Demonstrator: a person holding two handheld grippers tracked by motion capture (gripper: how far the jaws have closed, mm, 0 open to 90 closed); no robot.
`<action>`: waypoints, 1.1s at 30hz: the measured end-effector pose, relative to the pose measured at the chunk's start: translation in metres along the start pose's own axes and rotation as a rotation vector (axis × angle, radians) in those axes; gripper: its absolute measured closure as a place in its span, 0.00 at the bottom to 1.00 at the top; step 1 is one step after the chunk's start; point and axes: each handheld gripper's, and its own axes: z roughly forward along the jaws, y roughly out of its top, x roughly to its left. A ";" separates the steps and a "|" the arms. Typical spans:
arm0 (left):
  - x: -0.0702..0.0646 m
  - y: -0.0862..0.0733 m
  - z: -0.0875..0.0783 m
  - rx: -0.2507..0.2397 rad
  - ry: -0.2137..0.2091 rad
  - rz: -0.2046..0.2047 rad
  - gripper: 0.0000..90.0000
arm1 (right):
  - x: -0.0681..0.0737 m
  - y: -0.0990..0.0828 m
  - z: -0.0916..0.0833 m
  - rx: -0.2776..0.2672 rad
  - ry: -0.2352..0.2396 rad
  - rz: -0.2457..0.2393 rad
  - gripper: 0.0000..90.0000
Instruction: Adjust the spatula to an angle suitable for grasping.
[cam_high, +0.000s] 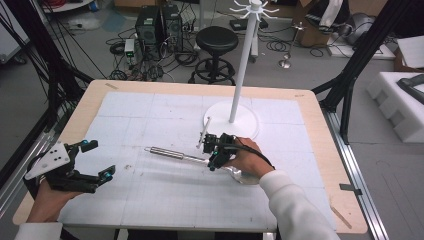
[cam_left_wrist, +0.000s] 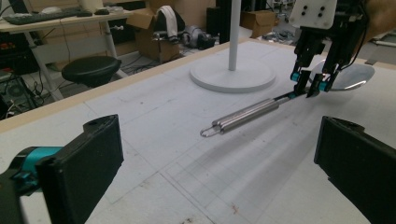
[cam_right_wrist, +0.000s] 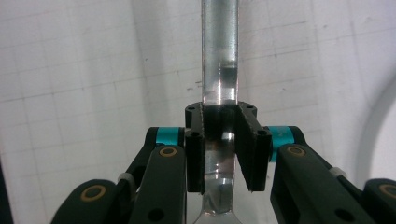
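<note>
Right gripper (cam_high: 216, 150) clamps ladle (cam_high: 172, 153) at its neck, mid-table, handle toward 9 o'clock. Left gripper (cam_high: 95, 160) at 8 o'clock, jaws wide, holding nothing. Stand (cam_high: 235, 107) at 12.

One metal ladle (cam_high: 190, 157), one white stand (cam_high: 235, 120), two grippers.

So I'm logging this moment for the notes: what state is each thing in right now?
Ladle: lying on the mat, gripped at the neck near the bowl.
Right gripper: jaws shut on the ladle.
Left gripper: jaws open, holding nothing, off to the side.
White stand: upright on its round base, hooks bare.
Stool: upright on the floor behind the table.
</note>
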 end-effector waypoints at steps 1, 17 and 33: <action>0.000 0.000 0.000 0.000 0.000 0.000 0.02 | 0.000 -0.001 -0.003 -0.004 -0.001 -0.001 0.83; -0.002 -0.002 0.003 0.014 -0.003 0.000 0.02 | -0.003 -0.032 -0.054 -0.106 0.006 -0.004 0.83; -0.002 -0.004 0.004 0.020 0.000 0.000 0.02 | -0.004 -0.064 -0.084 -0.076 -0.001 -0.052 0.83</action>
